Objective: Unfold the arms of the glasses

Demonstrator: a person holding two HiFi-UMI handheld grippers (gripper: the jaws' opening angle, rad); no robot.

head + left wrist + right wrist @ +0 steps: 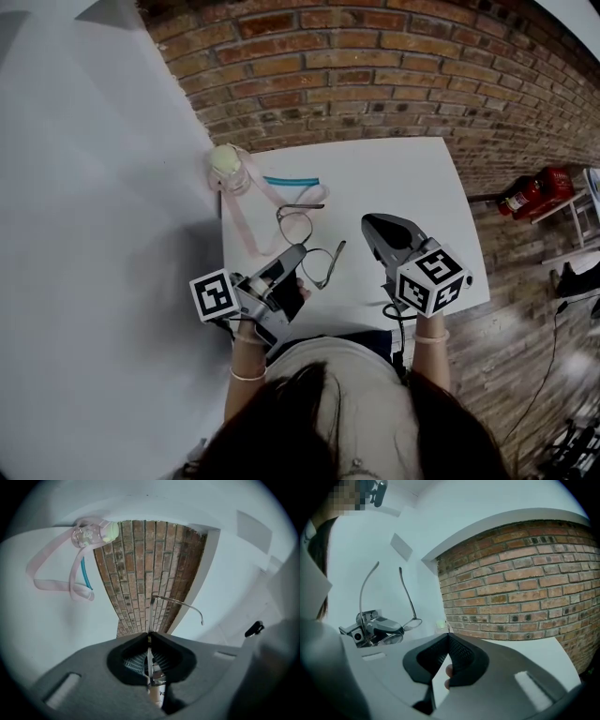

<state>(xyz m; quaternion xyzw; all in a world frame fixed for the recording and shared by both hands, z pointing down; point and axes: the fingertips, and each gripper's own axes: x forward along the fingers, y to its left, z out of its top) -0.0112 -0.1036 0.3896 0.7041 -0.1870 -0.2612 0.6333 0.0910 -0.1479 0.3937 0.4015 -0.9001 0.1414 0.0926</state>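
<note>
Left tool (300, 253) clamped on glasses (324, 267) rim, both arms swung out; right tool (368, 225) closed, empty, at 3 o'clock of glasses, over counter (412, 178).

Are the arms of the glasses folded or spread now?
Spread: in the right gripper view both arms of the glasses stand out from the frame, held by the left gripper.
</note>
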